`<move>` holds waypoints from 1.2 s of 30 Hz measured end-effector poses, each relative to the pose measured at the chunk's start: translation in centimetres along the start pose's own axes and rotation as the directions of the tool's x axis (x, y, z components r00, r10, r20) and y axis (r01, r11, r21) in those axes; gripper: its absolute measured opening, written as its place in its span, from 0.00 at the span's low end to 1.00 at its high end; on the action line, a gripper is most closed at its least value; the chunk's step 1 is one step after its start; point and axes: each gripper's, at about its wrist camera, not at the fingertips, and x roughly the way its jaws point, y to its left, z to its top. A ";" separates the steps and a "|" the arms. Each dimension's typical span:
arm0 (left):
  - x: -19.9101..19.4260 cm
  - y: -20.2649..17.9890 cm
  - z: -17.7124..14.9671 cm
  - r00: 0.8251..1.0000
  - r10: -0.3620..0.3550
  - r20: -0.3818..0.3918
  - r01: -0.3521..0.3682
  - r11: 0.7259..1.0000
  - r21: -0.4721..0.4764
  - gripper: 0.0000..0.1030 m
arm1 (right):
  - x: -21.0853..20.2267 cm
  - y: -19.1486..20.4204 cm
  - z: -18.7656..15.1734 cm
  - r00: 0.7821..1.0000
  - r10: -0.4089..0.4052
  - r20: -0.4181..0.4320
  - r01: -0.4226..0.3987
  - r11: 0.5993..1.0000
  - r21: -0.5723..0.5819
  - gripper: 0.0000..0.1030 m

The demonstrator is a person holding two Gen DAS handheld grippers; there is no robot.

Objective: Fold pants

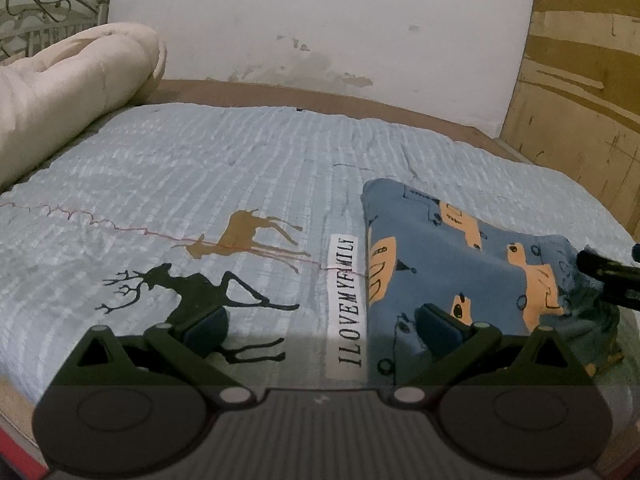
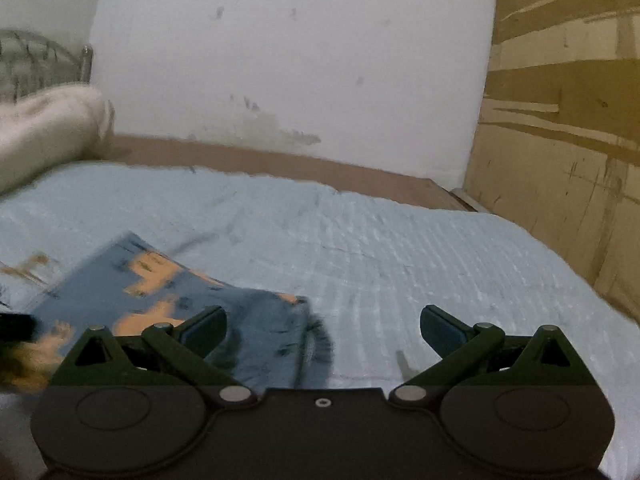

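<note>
The pants (image 1: 460, 264) are blue with orange car prints and lie folded into a compact bundle on the light blue bedspread (image 1: 200, 168). In the left wrist view they sit at the right. My left gripper (image 1: 322, 330) is open and empty, its right finger over the bundle's near left edge. The right gripper's dark tip (image 1: 608, 272) shows at the bundle's right side. In the right wrist view the pants (image 2: 160, 300) lie at the lower left, blurred. My right gripper (image 2: 323, 330) is open and empty, just beyond the bundle's right end.
A rolled cream duvet (image 1: 68, 92) lies at the bed's far left by a metal headboard (image 1: 44, 12). A white wall (image 1: 320, 24) stands behind the bed, and a cardboard panel (image 1: 580, 80) at the right. The bedspread carries deer prints (image 1: 200, 292) and a text strip (image 1: 344, 300).
</note>
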 end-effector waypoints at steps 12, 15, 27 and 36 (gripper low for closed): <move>0.2 -1.3 5.4 0.997 0.022 0.076 -0.030 0.994 0.106 0.99 | 2.3 -3.8 -0.8 1.000 -0.008 -0.002 0.008 0.995 0.099 0.99; 2.6 -3.4 7.0 0.997 0.045 0.070 -0.059 0.975 0.213 0.99 | 3.3 -2.1 0.4 0.996 0.088 0.001 -0.087 0.995 0.053 0.99; 6.6 -3.8 6.3 0.996 0.078 0.045 -0.085 0.973 0.213 0.99 | 4.4 -3.0 -1.2 0.997 0.059 -0.041 -0.055 0.993 0.100 0.99; 1.4 -3.3 2.6 0.999 -0.039 0.026 0.034 0.986 0.166 0.99 | -0.9 -2.2 -3.9 0.971 0.233 0.051 -0.239 0.957 0.167 0.99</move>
